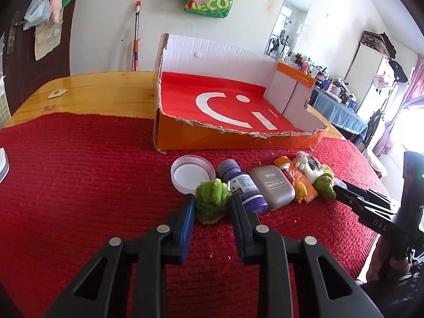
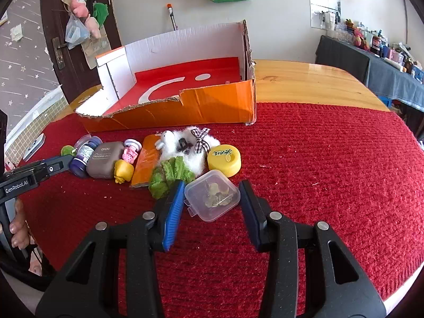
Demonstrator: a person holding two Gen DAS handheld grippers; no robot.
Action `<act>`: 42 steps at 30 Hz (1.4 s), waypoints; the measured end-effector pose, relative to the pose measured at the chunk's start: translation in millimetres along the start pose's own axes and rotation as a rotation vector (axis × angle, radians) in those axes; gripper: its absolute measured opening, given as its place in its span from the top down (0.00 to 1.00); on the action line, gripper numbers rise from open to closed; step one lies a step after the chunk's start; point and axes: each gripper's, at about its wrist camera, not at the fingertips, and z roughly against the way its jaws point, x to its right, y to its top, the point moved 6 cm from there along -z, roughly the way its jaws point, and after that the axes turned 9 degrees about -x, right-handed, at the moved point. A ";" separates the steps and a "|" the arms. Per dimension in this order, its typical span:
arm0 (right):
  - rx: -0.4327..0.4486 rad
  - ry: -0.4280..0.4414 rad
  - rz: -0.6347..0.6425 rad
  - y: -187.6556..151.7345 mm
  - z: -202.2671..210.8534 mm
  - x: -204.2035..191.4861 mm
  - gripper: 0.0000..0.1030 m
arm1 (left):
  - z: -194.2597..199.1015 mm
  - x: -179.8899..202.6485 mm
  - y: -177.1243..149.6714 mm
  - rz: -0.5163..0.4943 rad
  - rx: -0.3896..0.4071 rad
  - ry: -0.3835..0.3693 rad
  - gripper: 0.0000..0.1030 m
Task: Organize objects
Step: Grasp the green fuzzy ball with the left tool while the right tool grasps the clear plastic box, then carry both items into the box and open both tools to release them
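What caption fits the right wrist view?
Right hand-held gripper closes on a clear box beside small items before an orange tray.

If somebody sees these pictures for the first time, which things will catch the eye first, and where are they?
First the torn orange box with a white smile on its red floor, at the far edge of the red mat. In front lies a row of small things; the left hand-held gripper closes on a green fuzzy toy, the right hand-held gripper on a clear plastic case.

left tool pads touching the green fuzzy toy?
Touching. Left wrist view: both pads of the left tool press the sides of the green fuzzy toy, no gap.
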 end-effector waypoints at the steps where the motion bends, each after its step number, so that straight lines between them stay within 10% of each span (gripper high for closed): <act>1: 0.002 0.000 0.002 0.4 0.7 -0.5 0.61 | 1.5 1.3 -0.1 -0.003 0.003 -0.001 0.73; 34: 0.076 0.062 0.109 60.5 16.5 -7.4 0.61 | 25.4 11.1 56.1 -0.060 0.116 0.014 0.73; 42: 0.076 0.038 0.202 105.6 8.8 -9.2 0.61 | 4.5 6.1 90.5 -0.102 0.027 0.020 0.73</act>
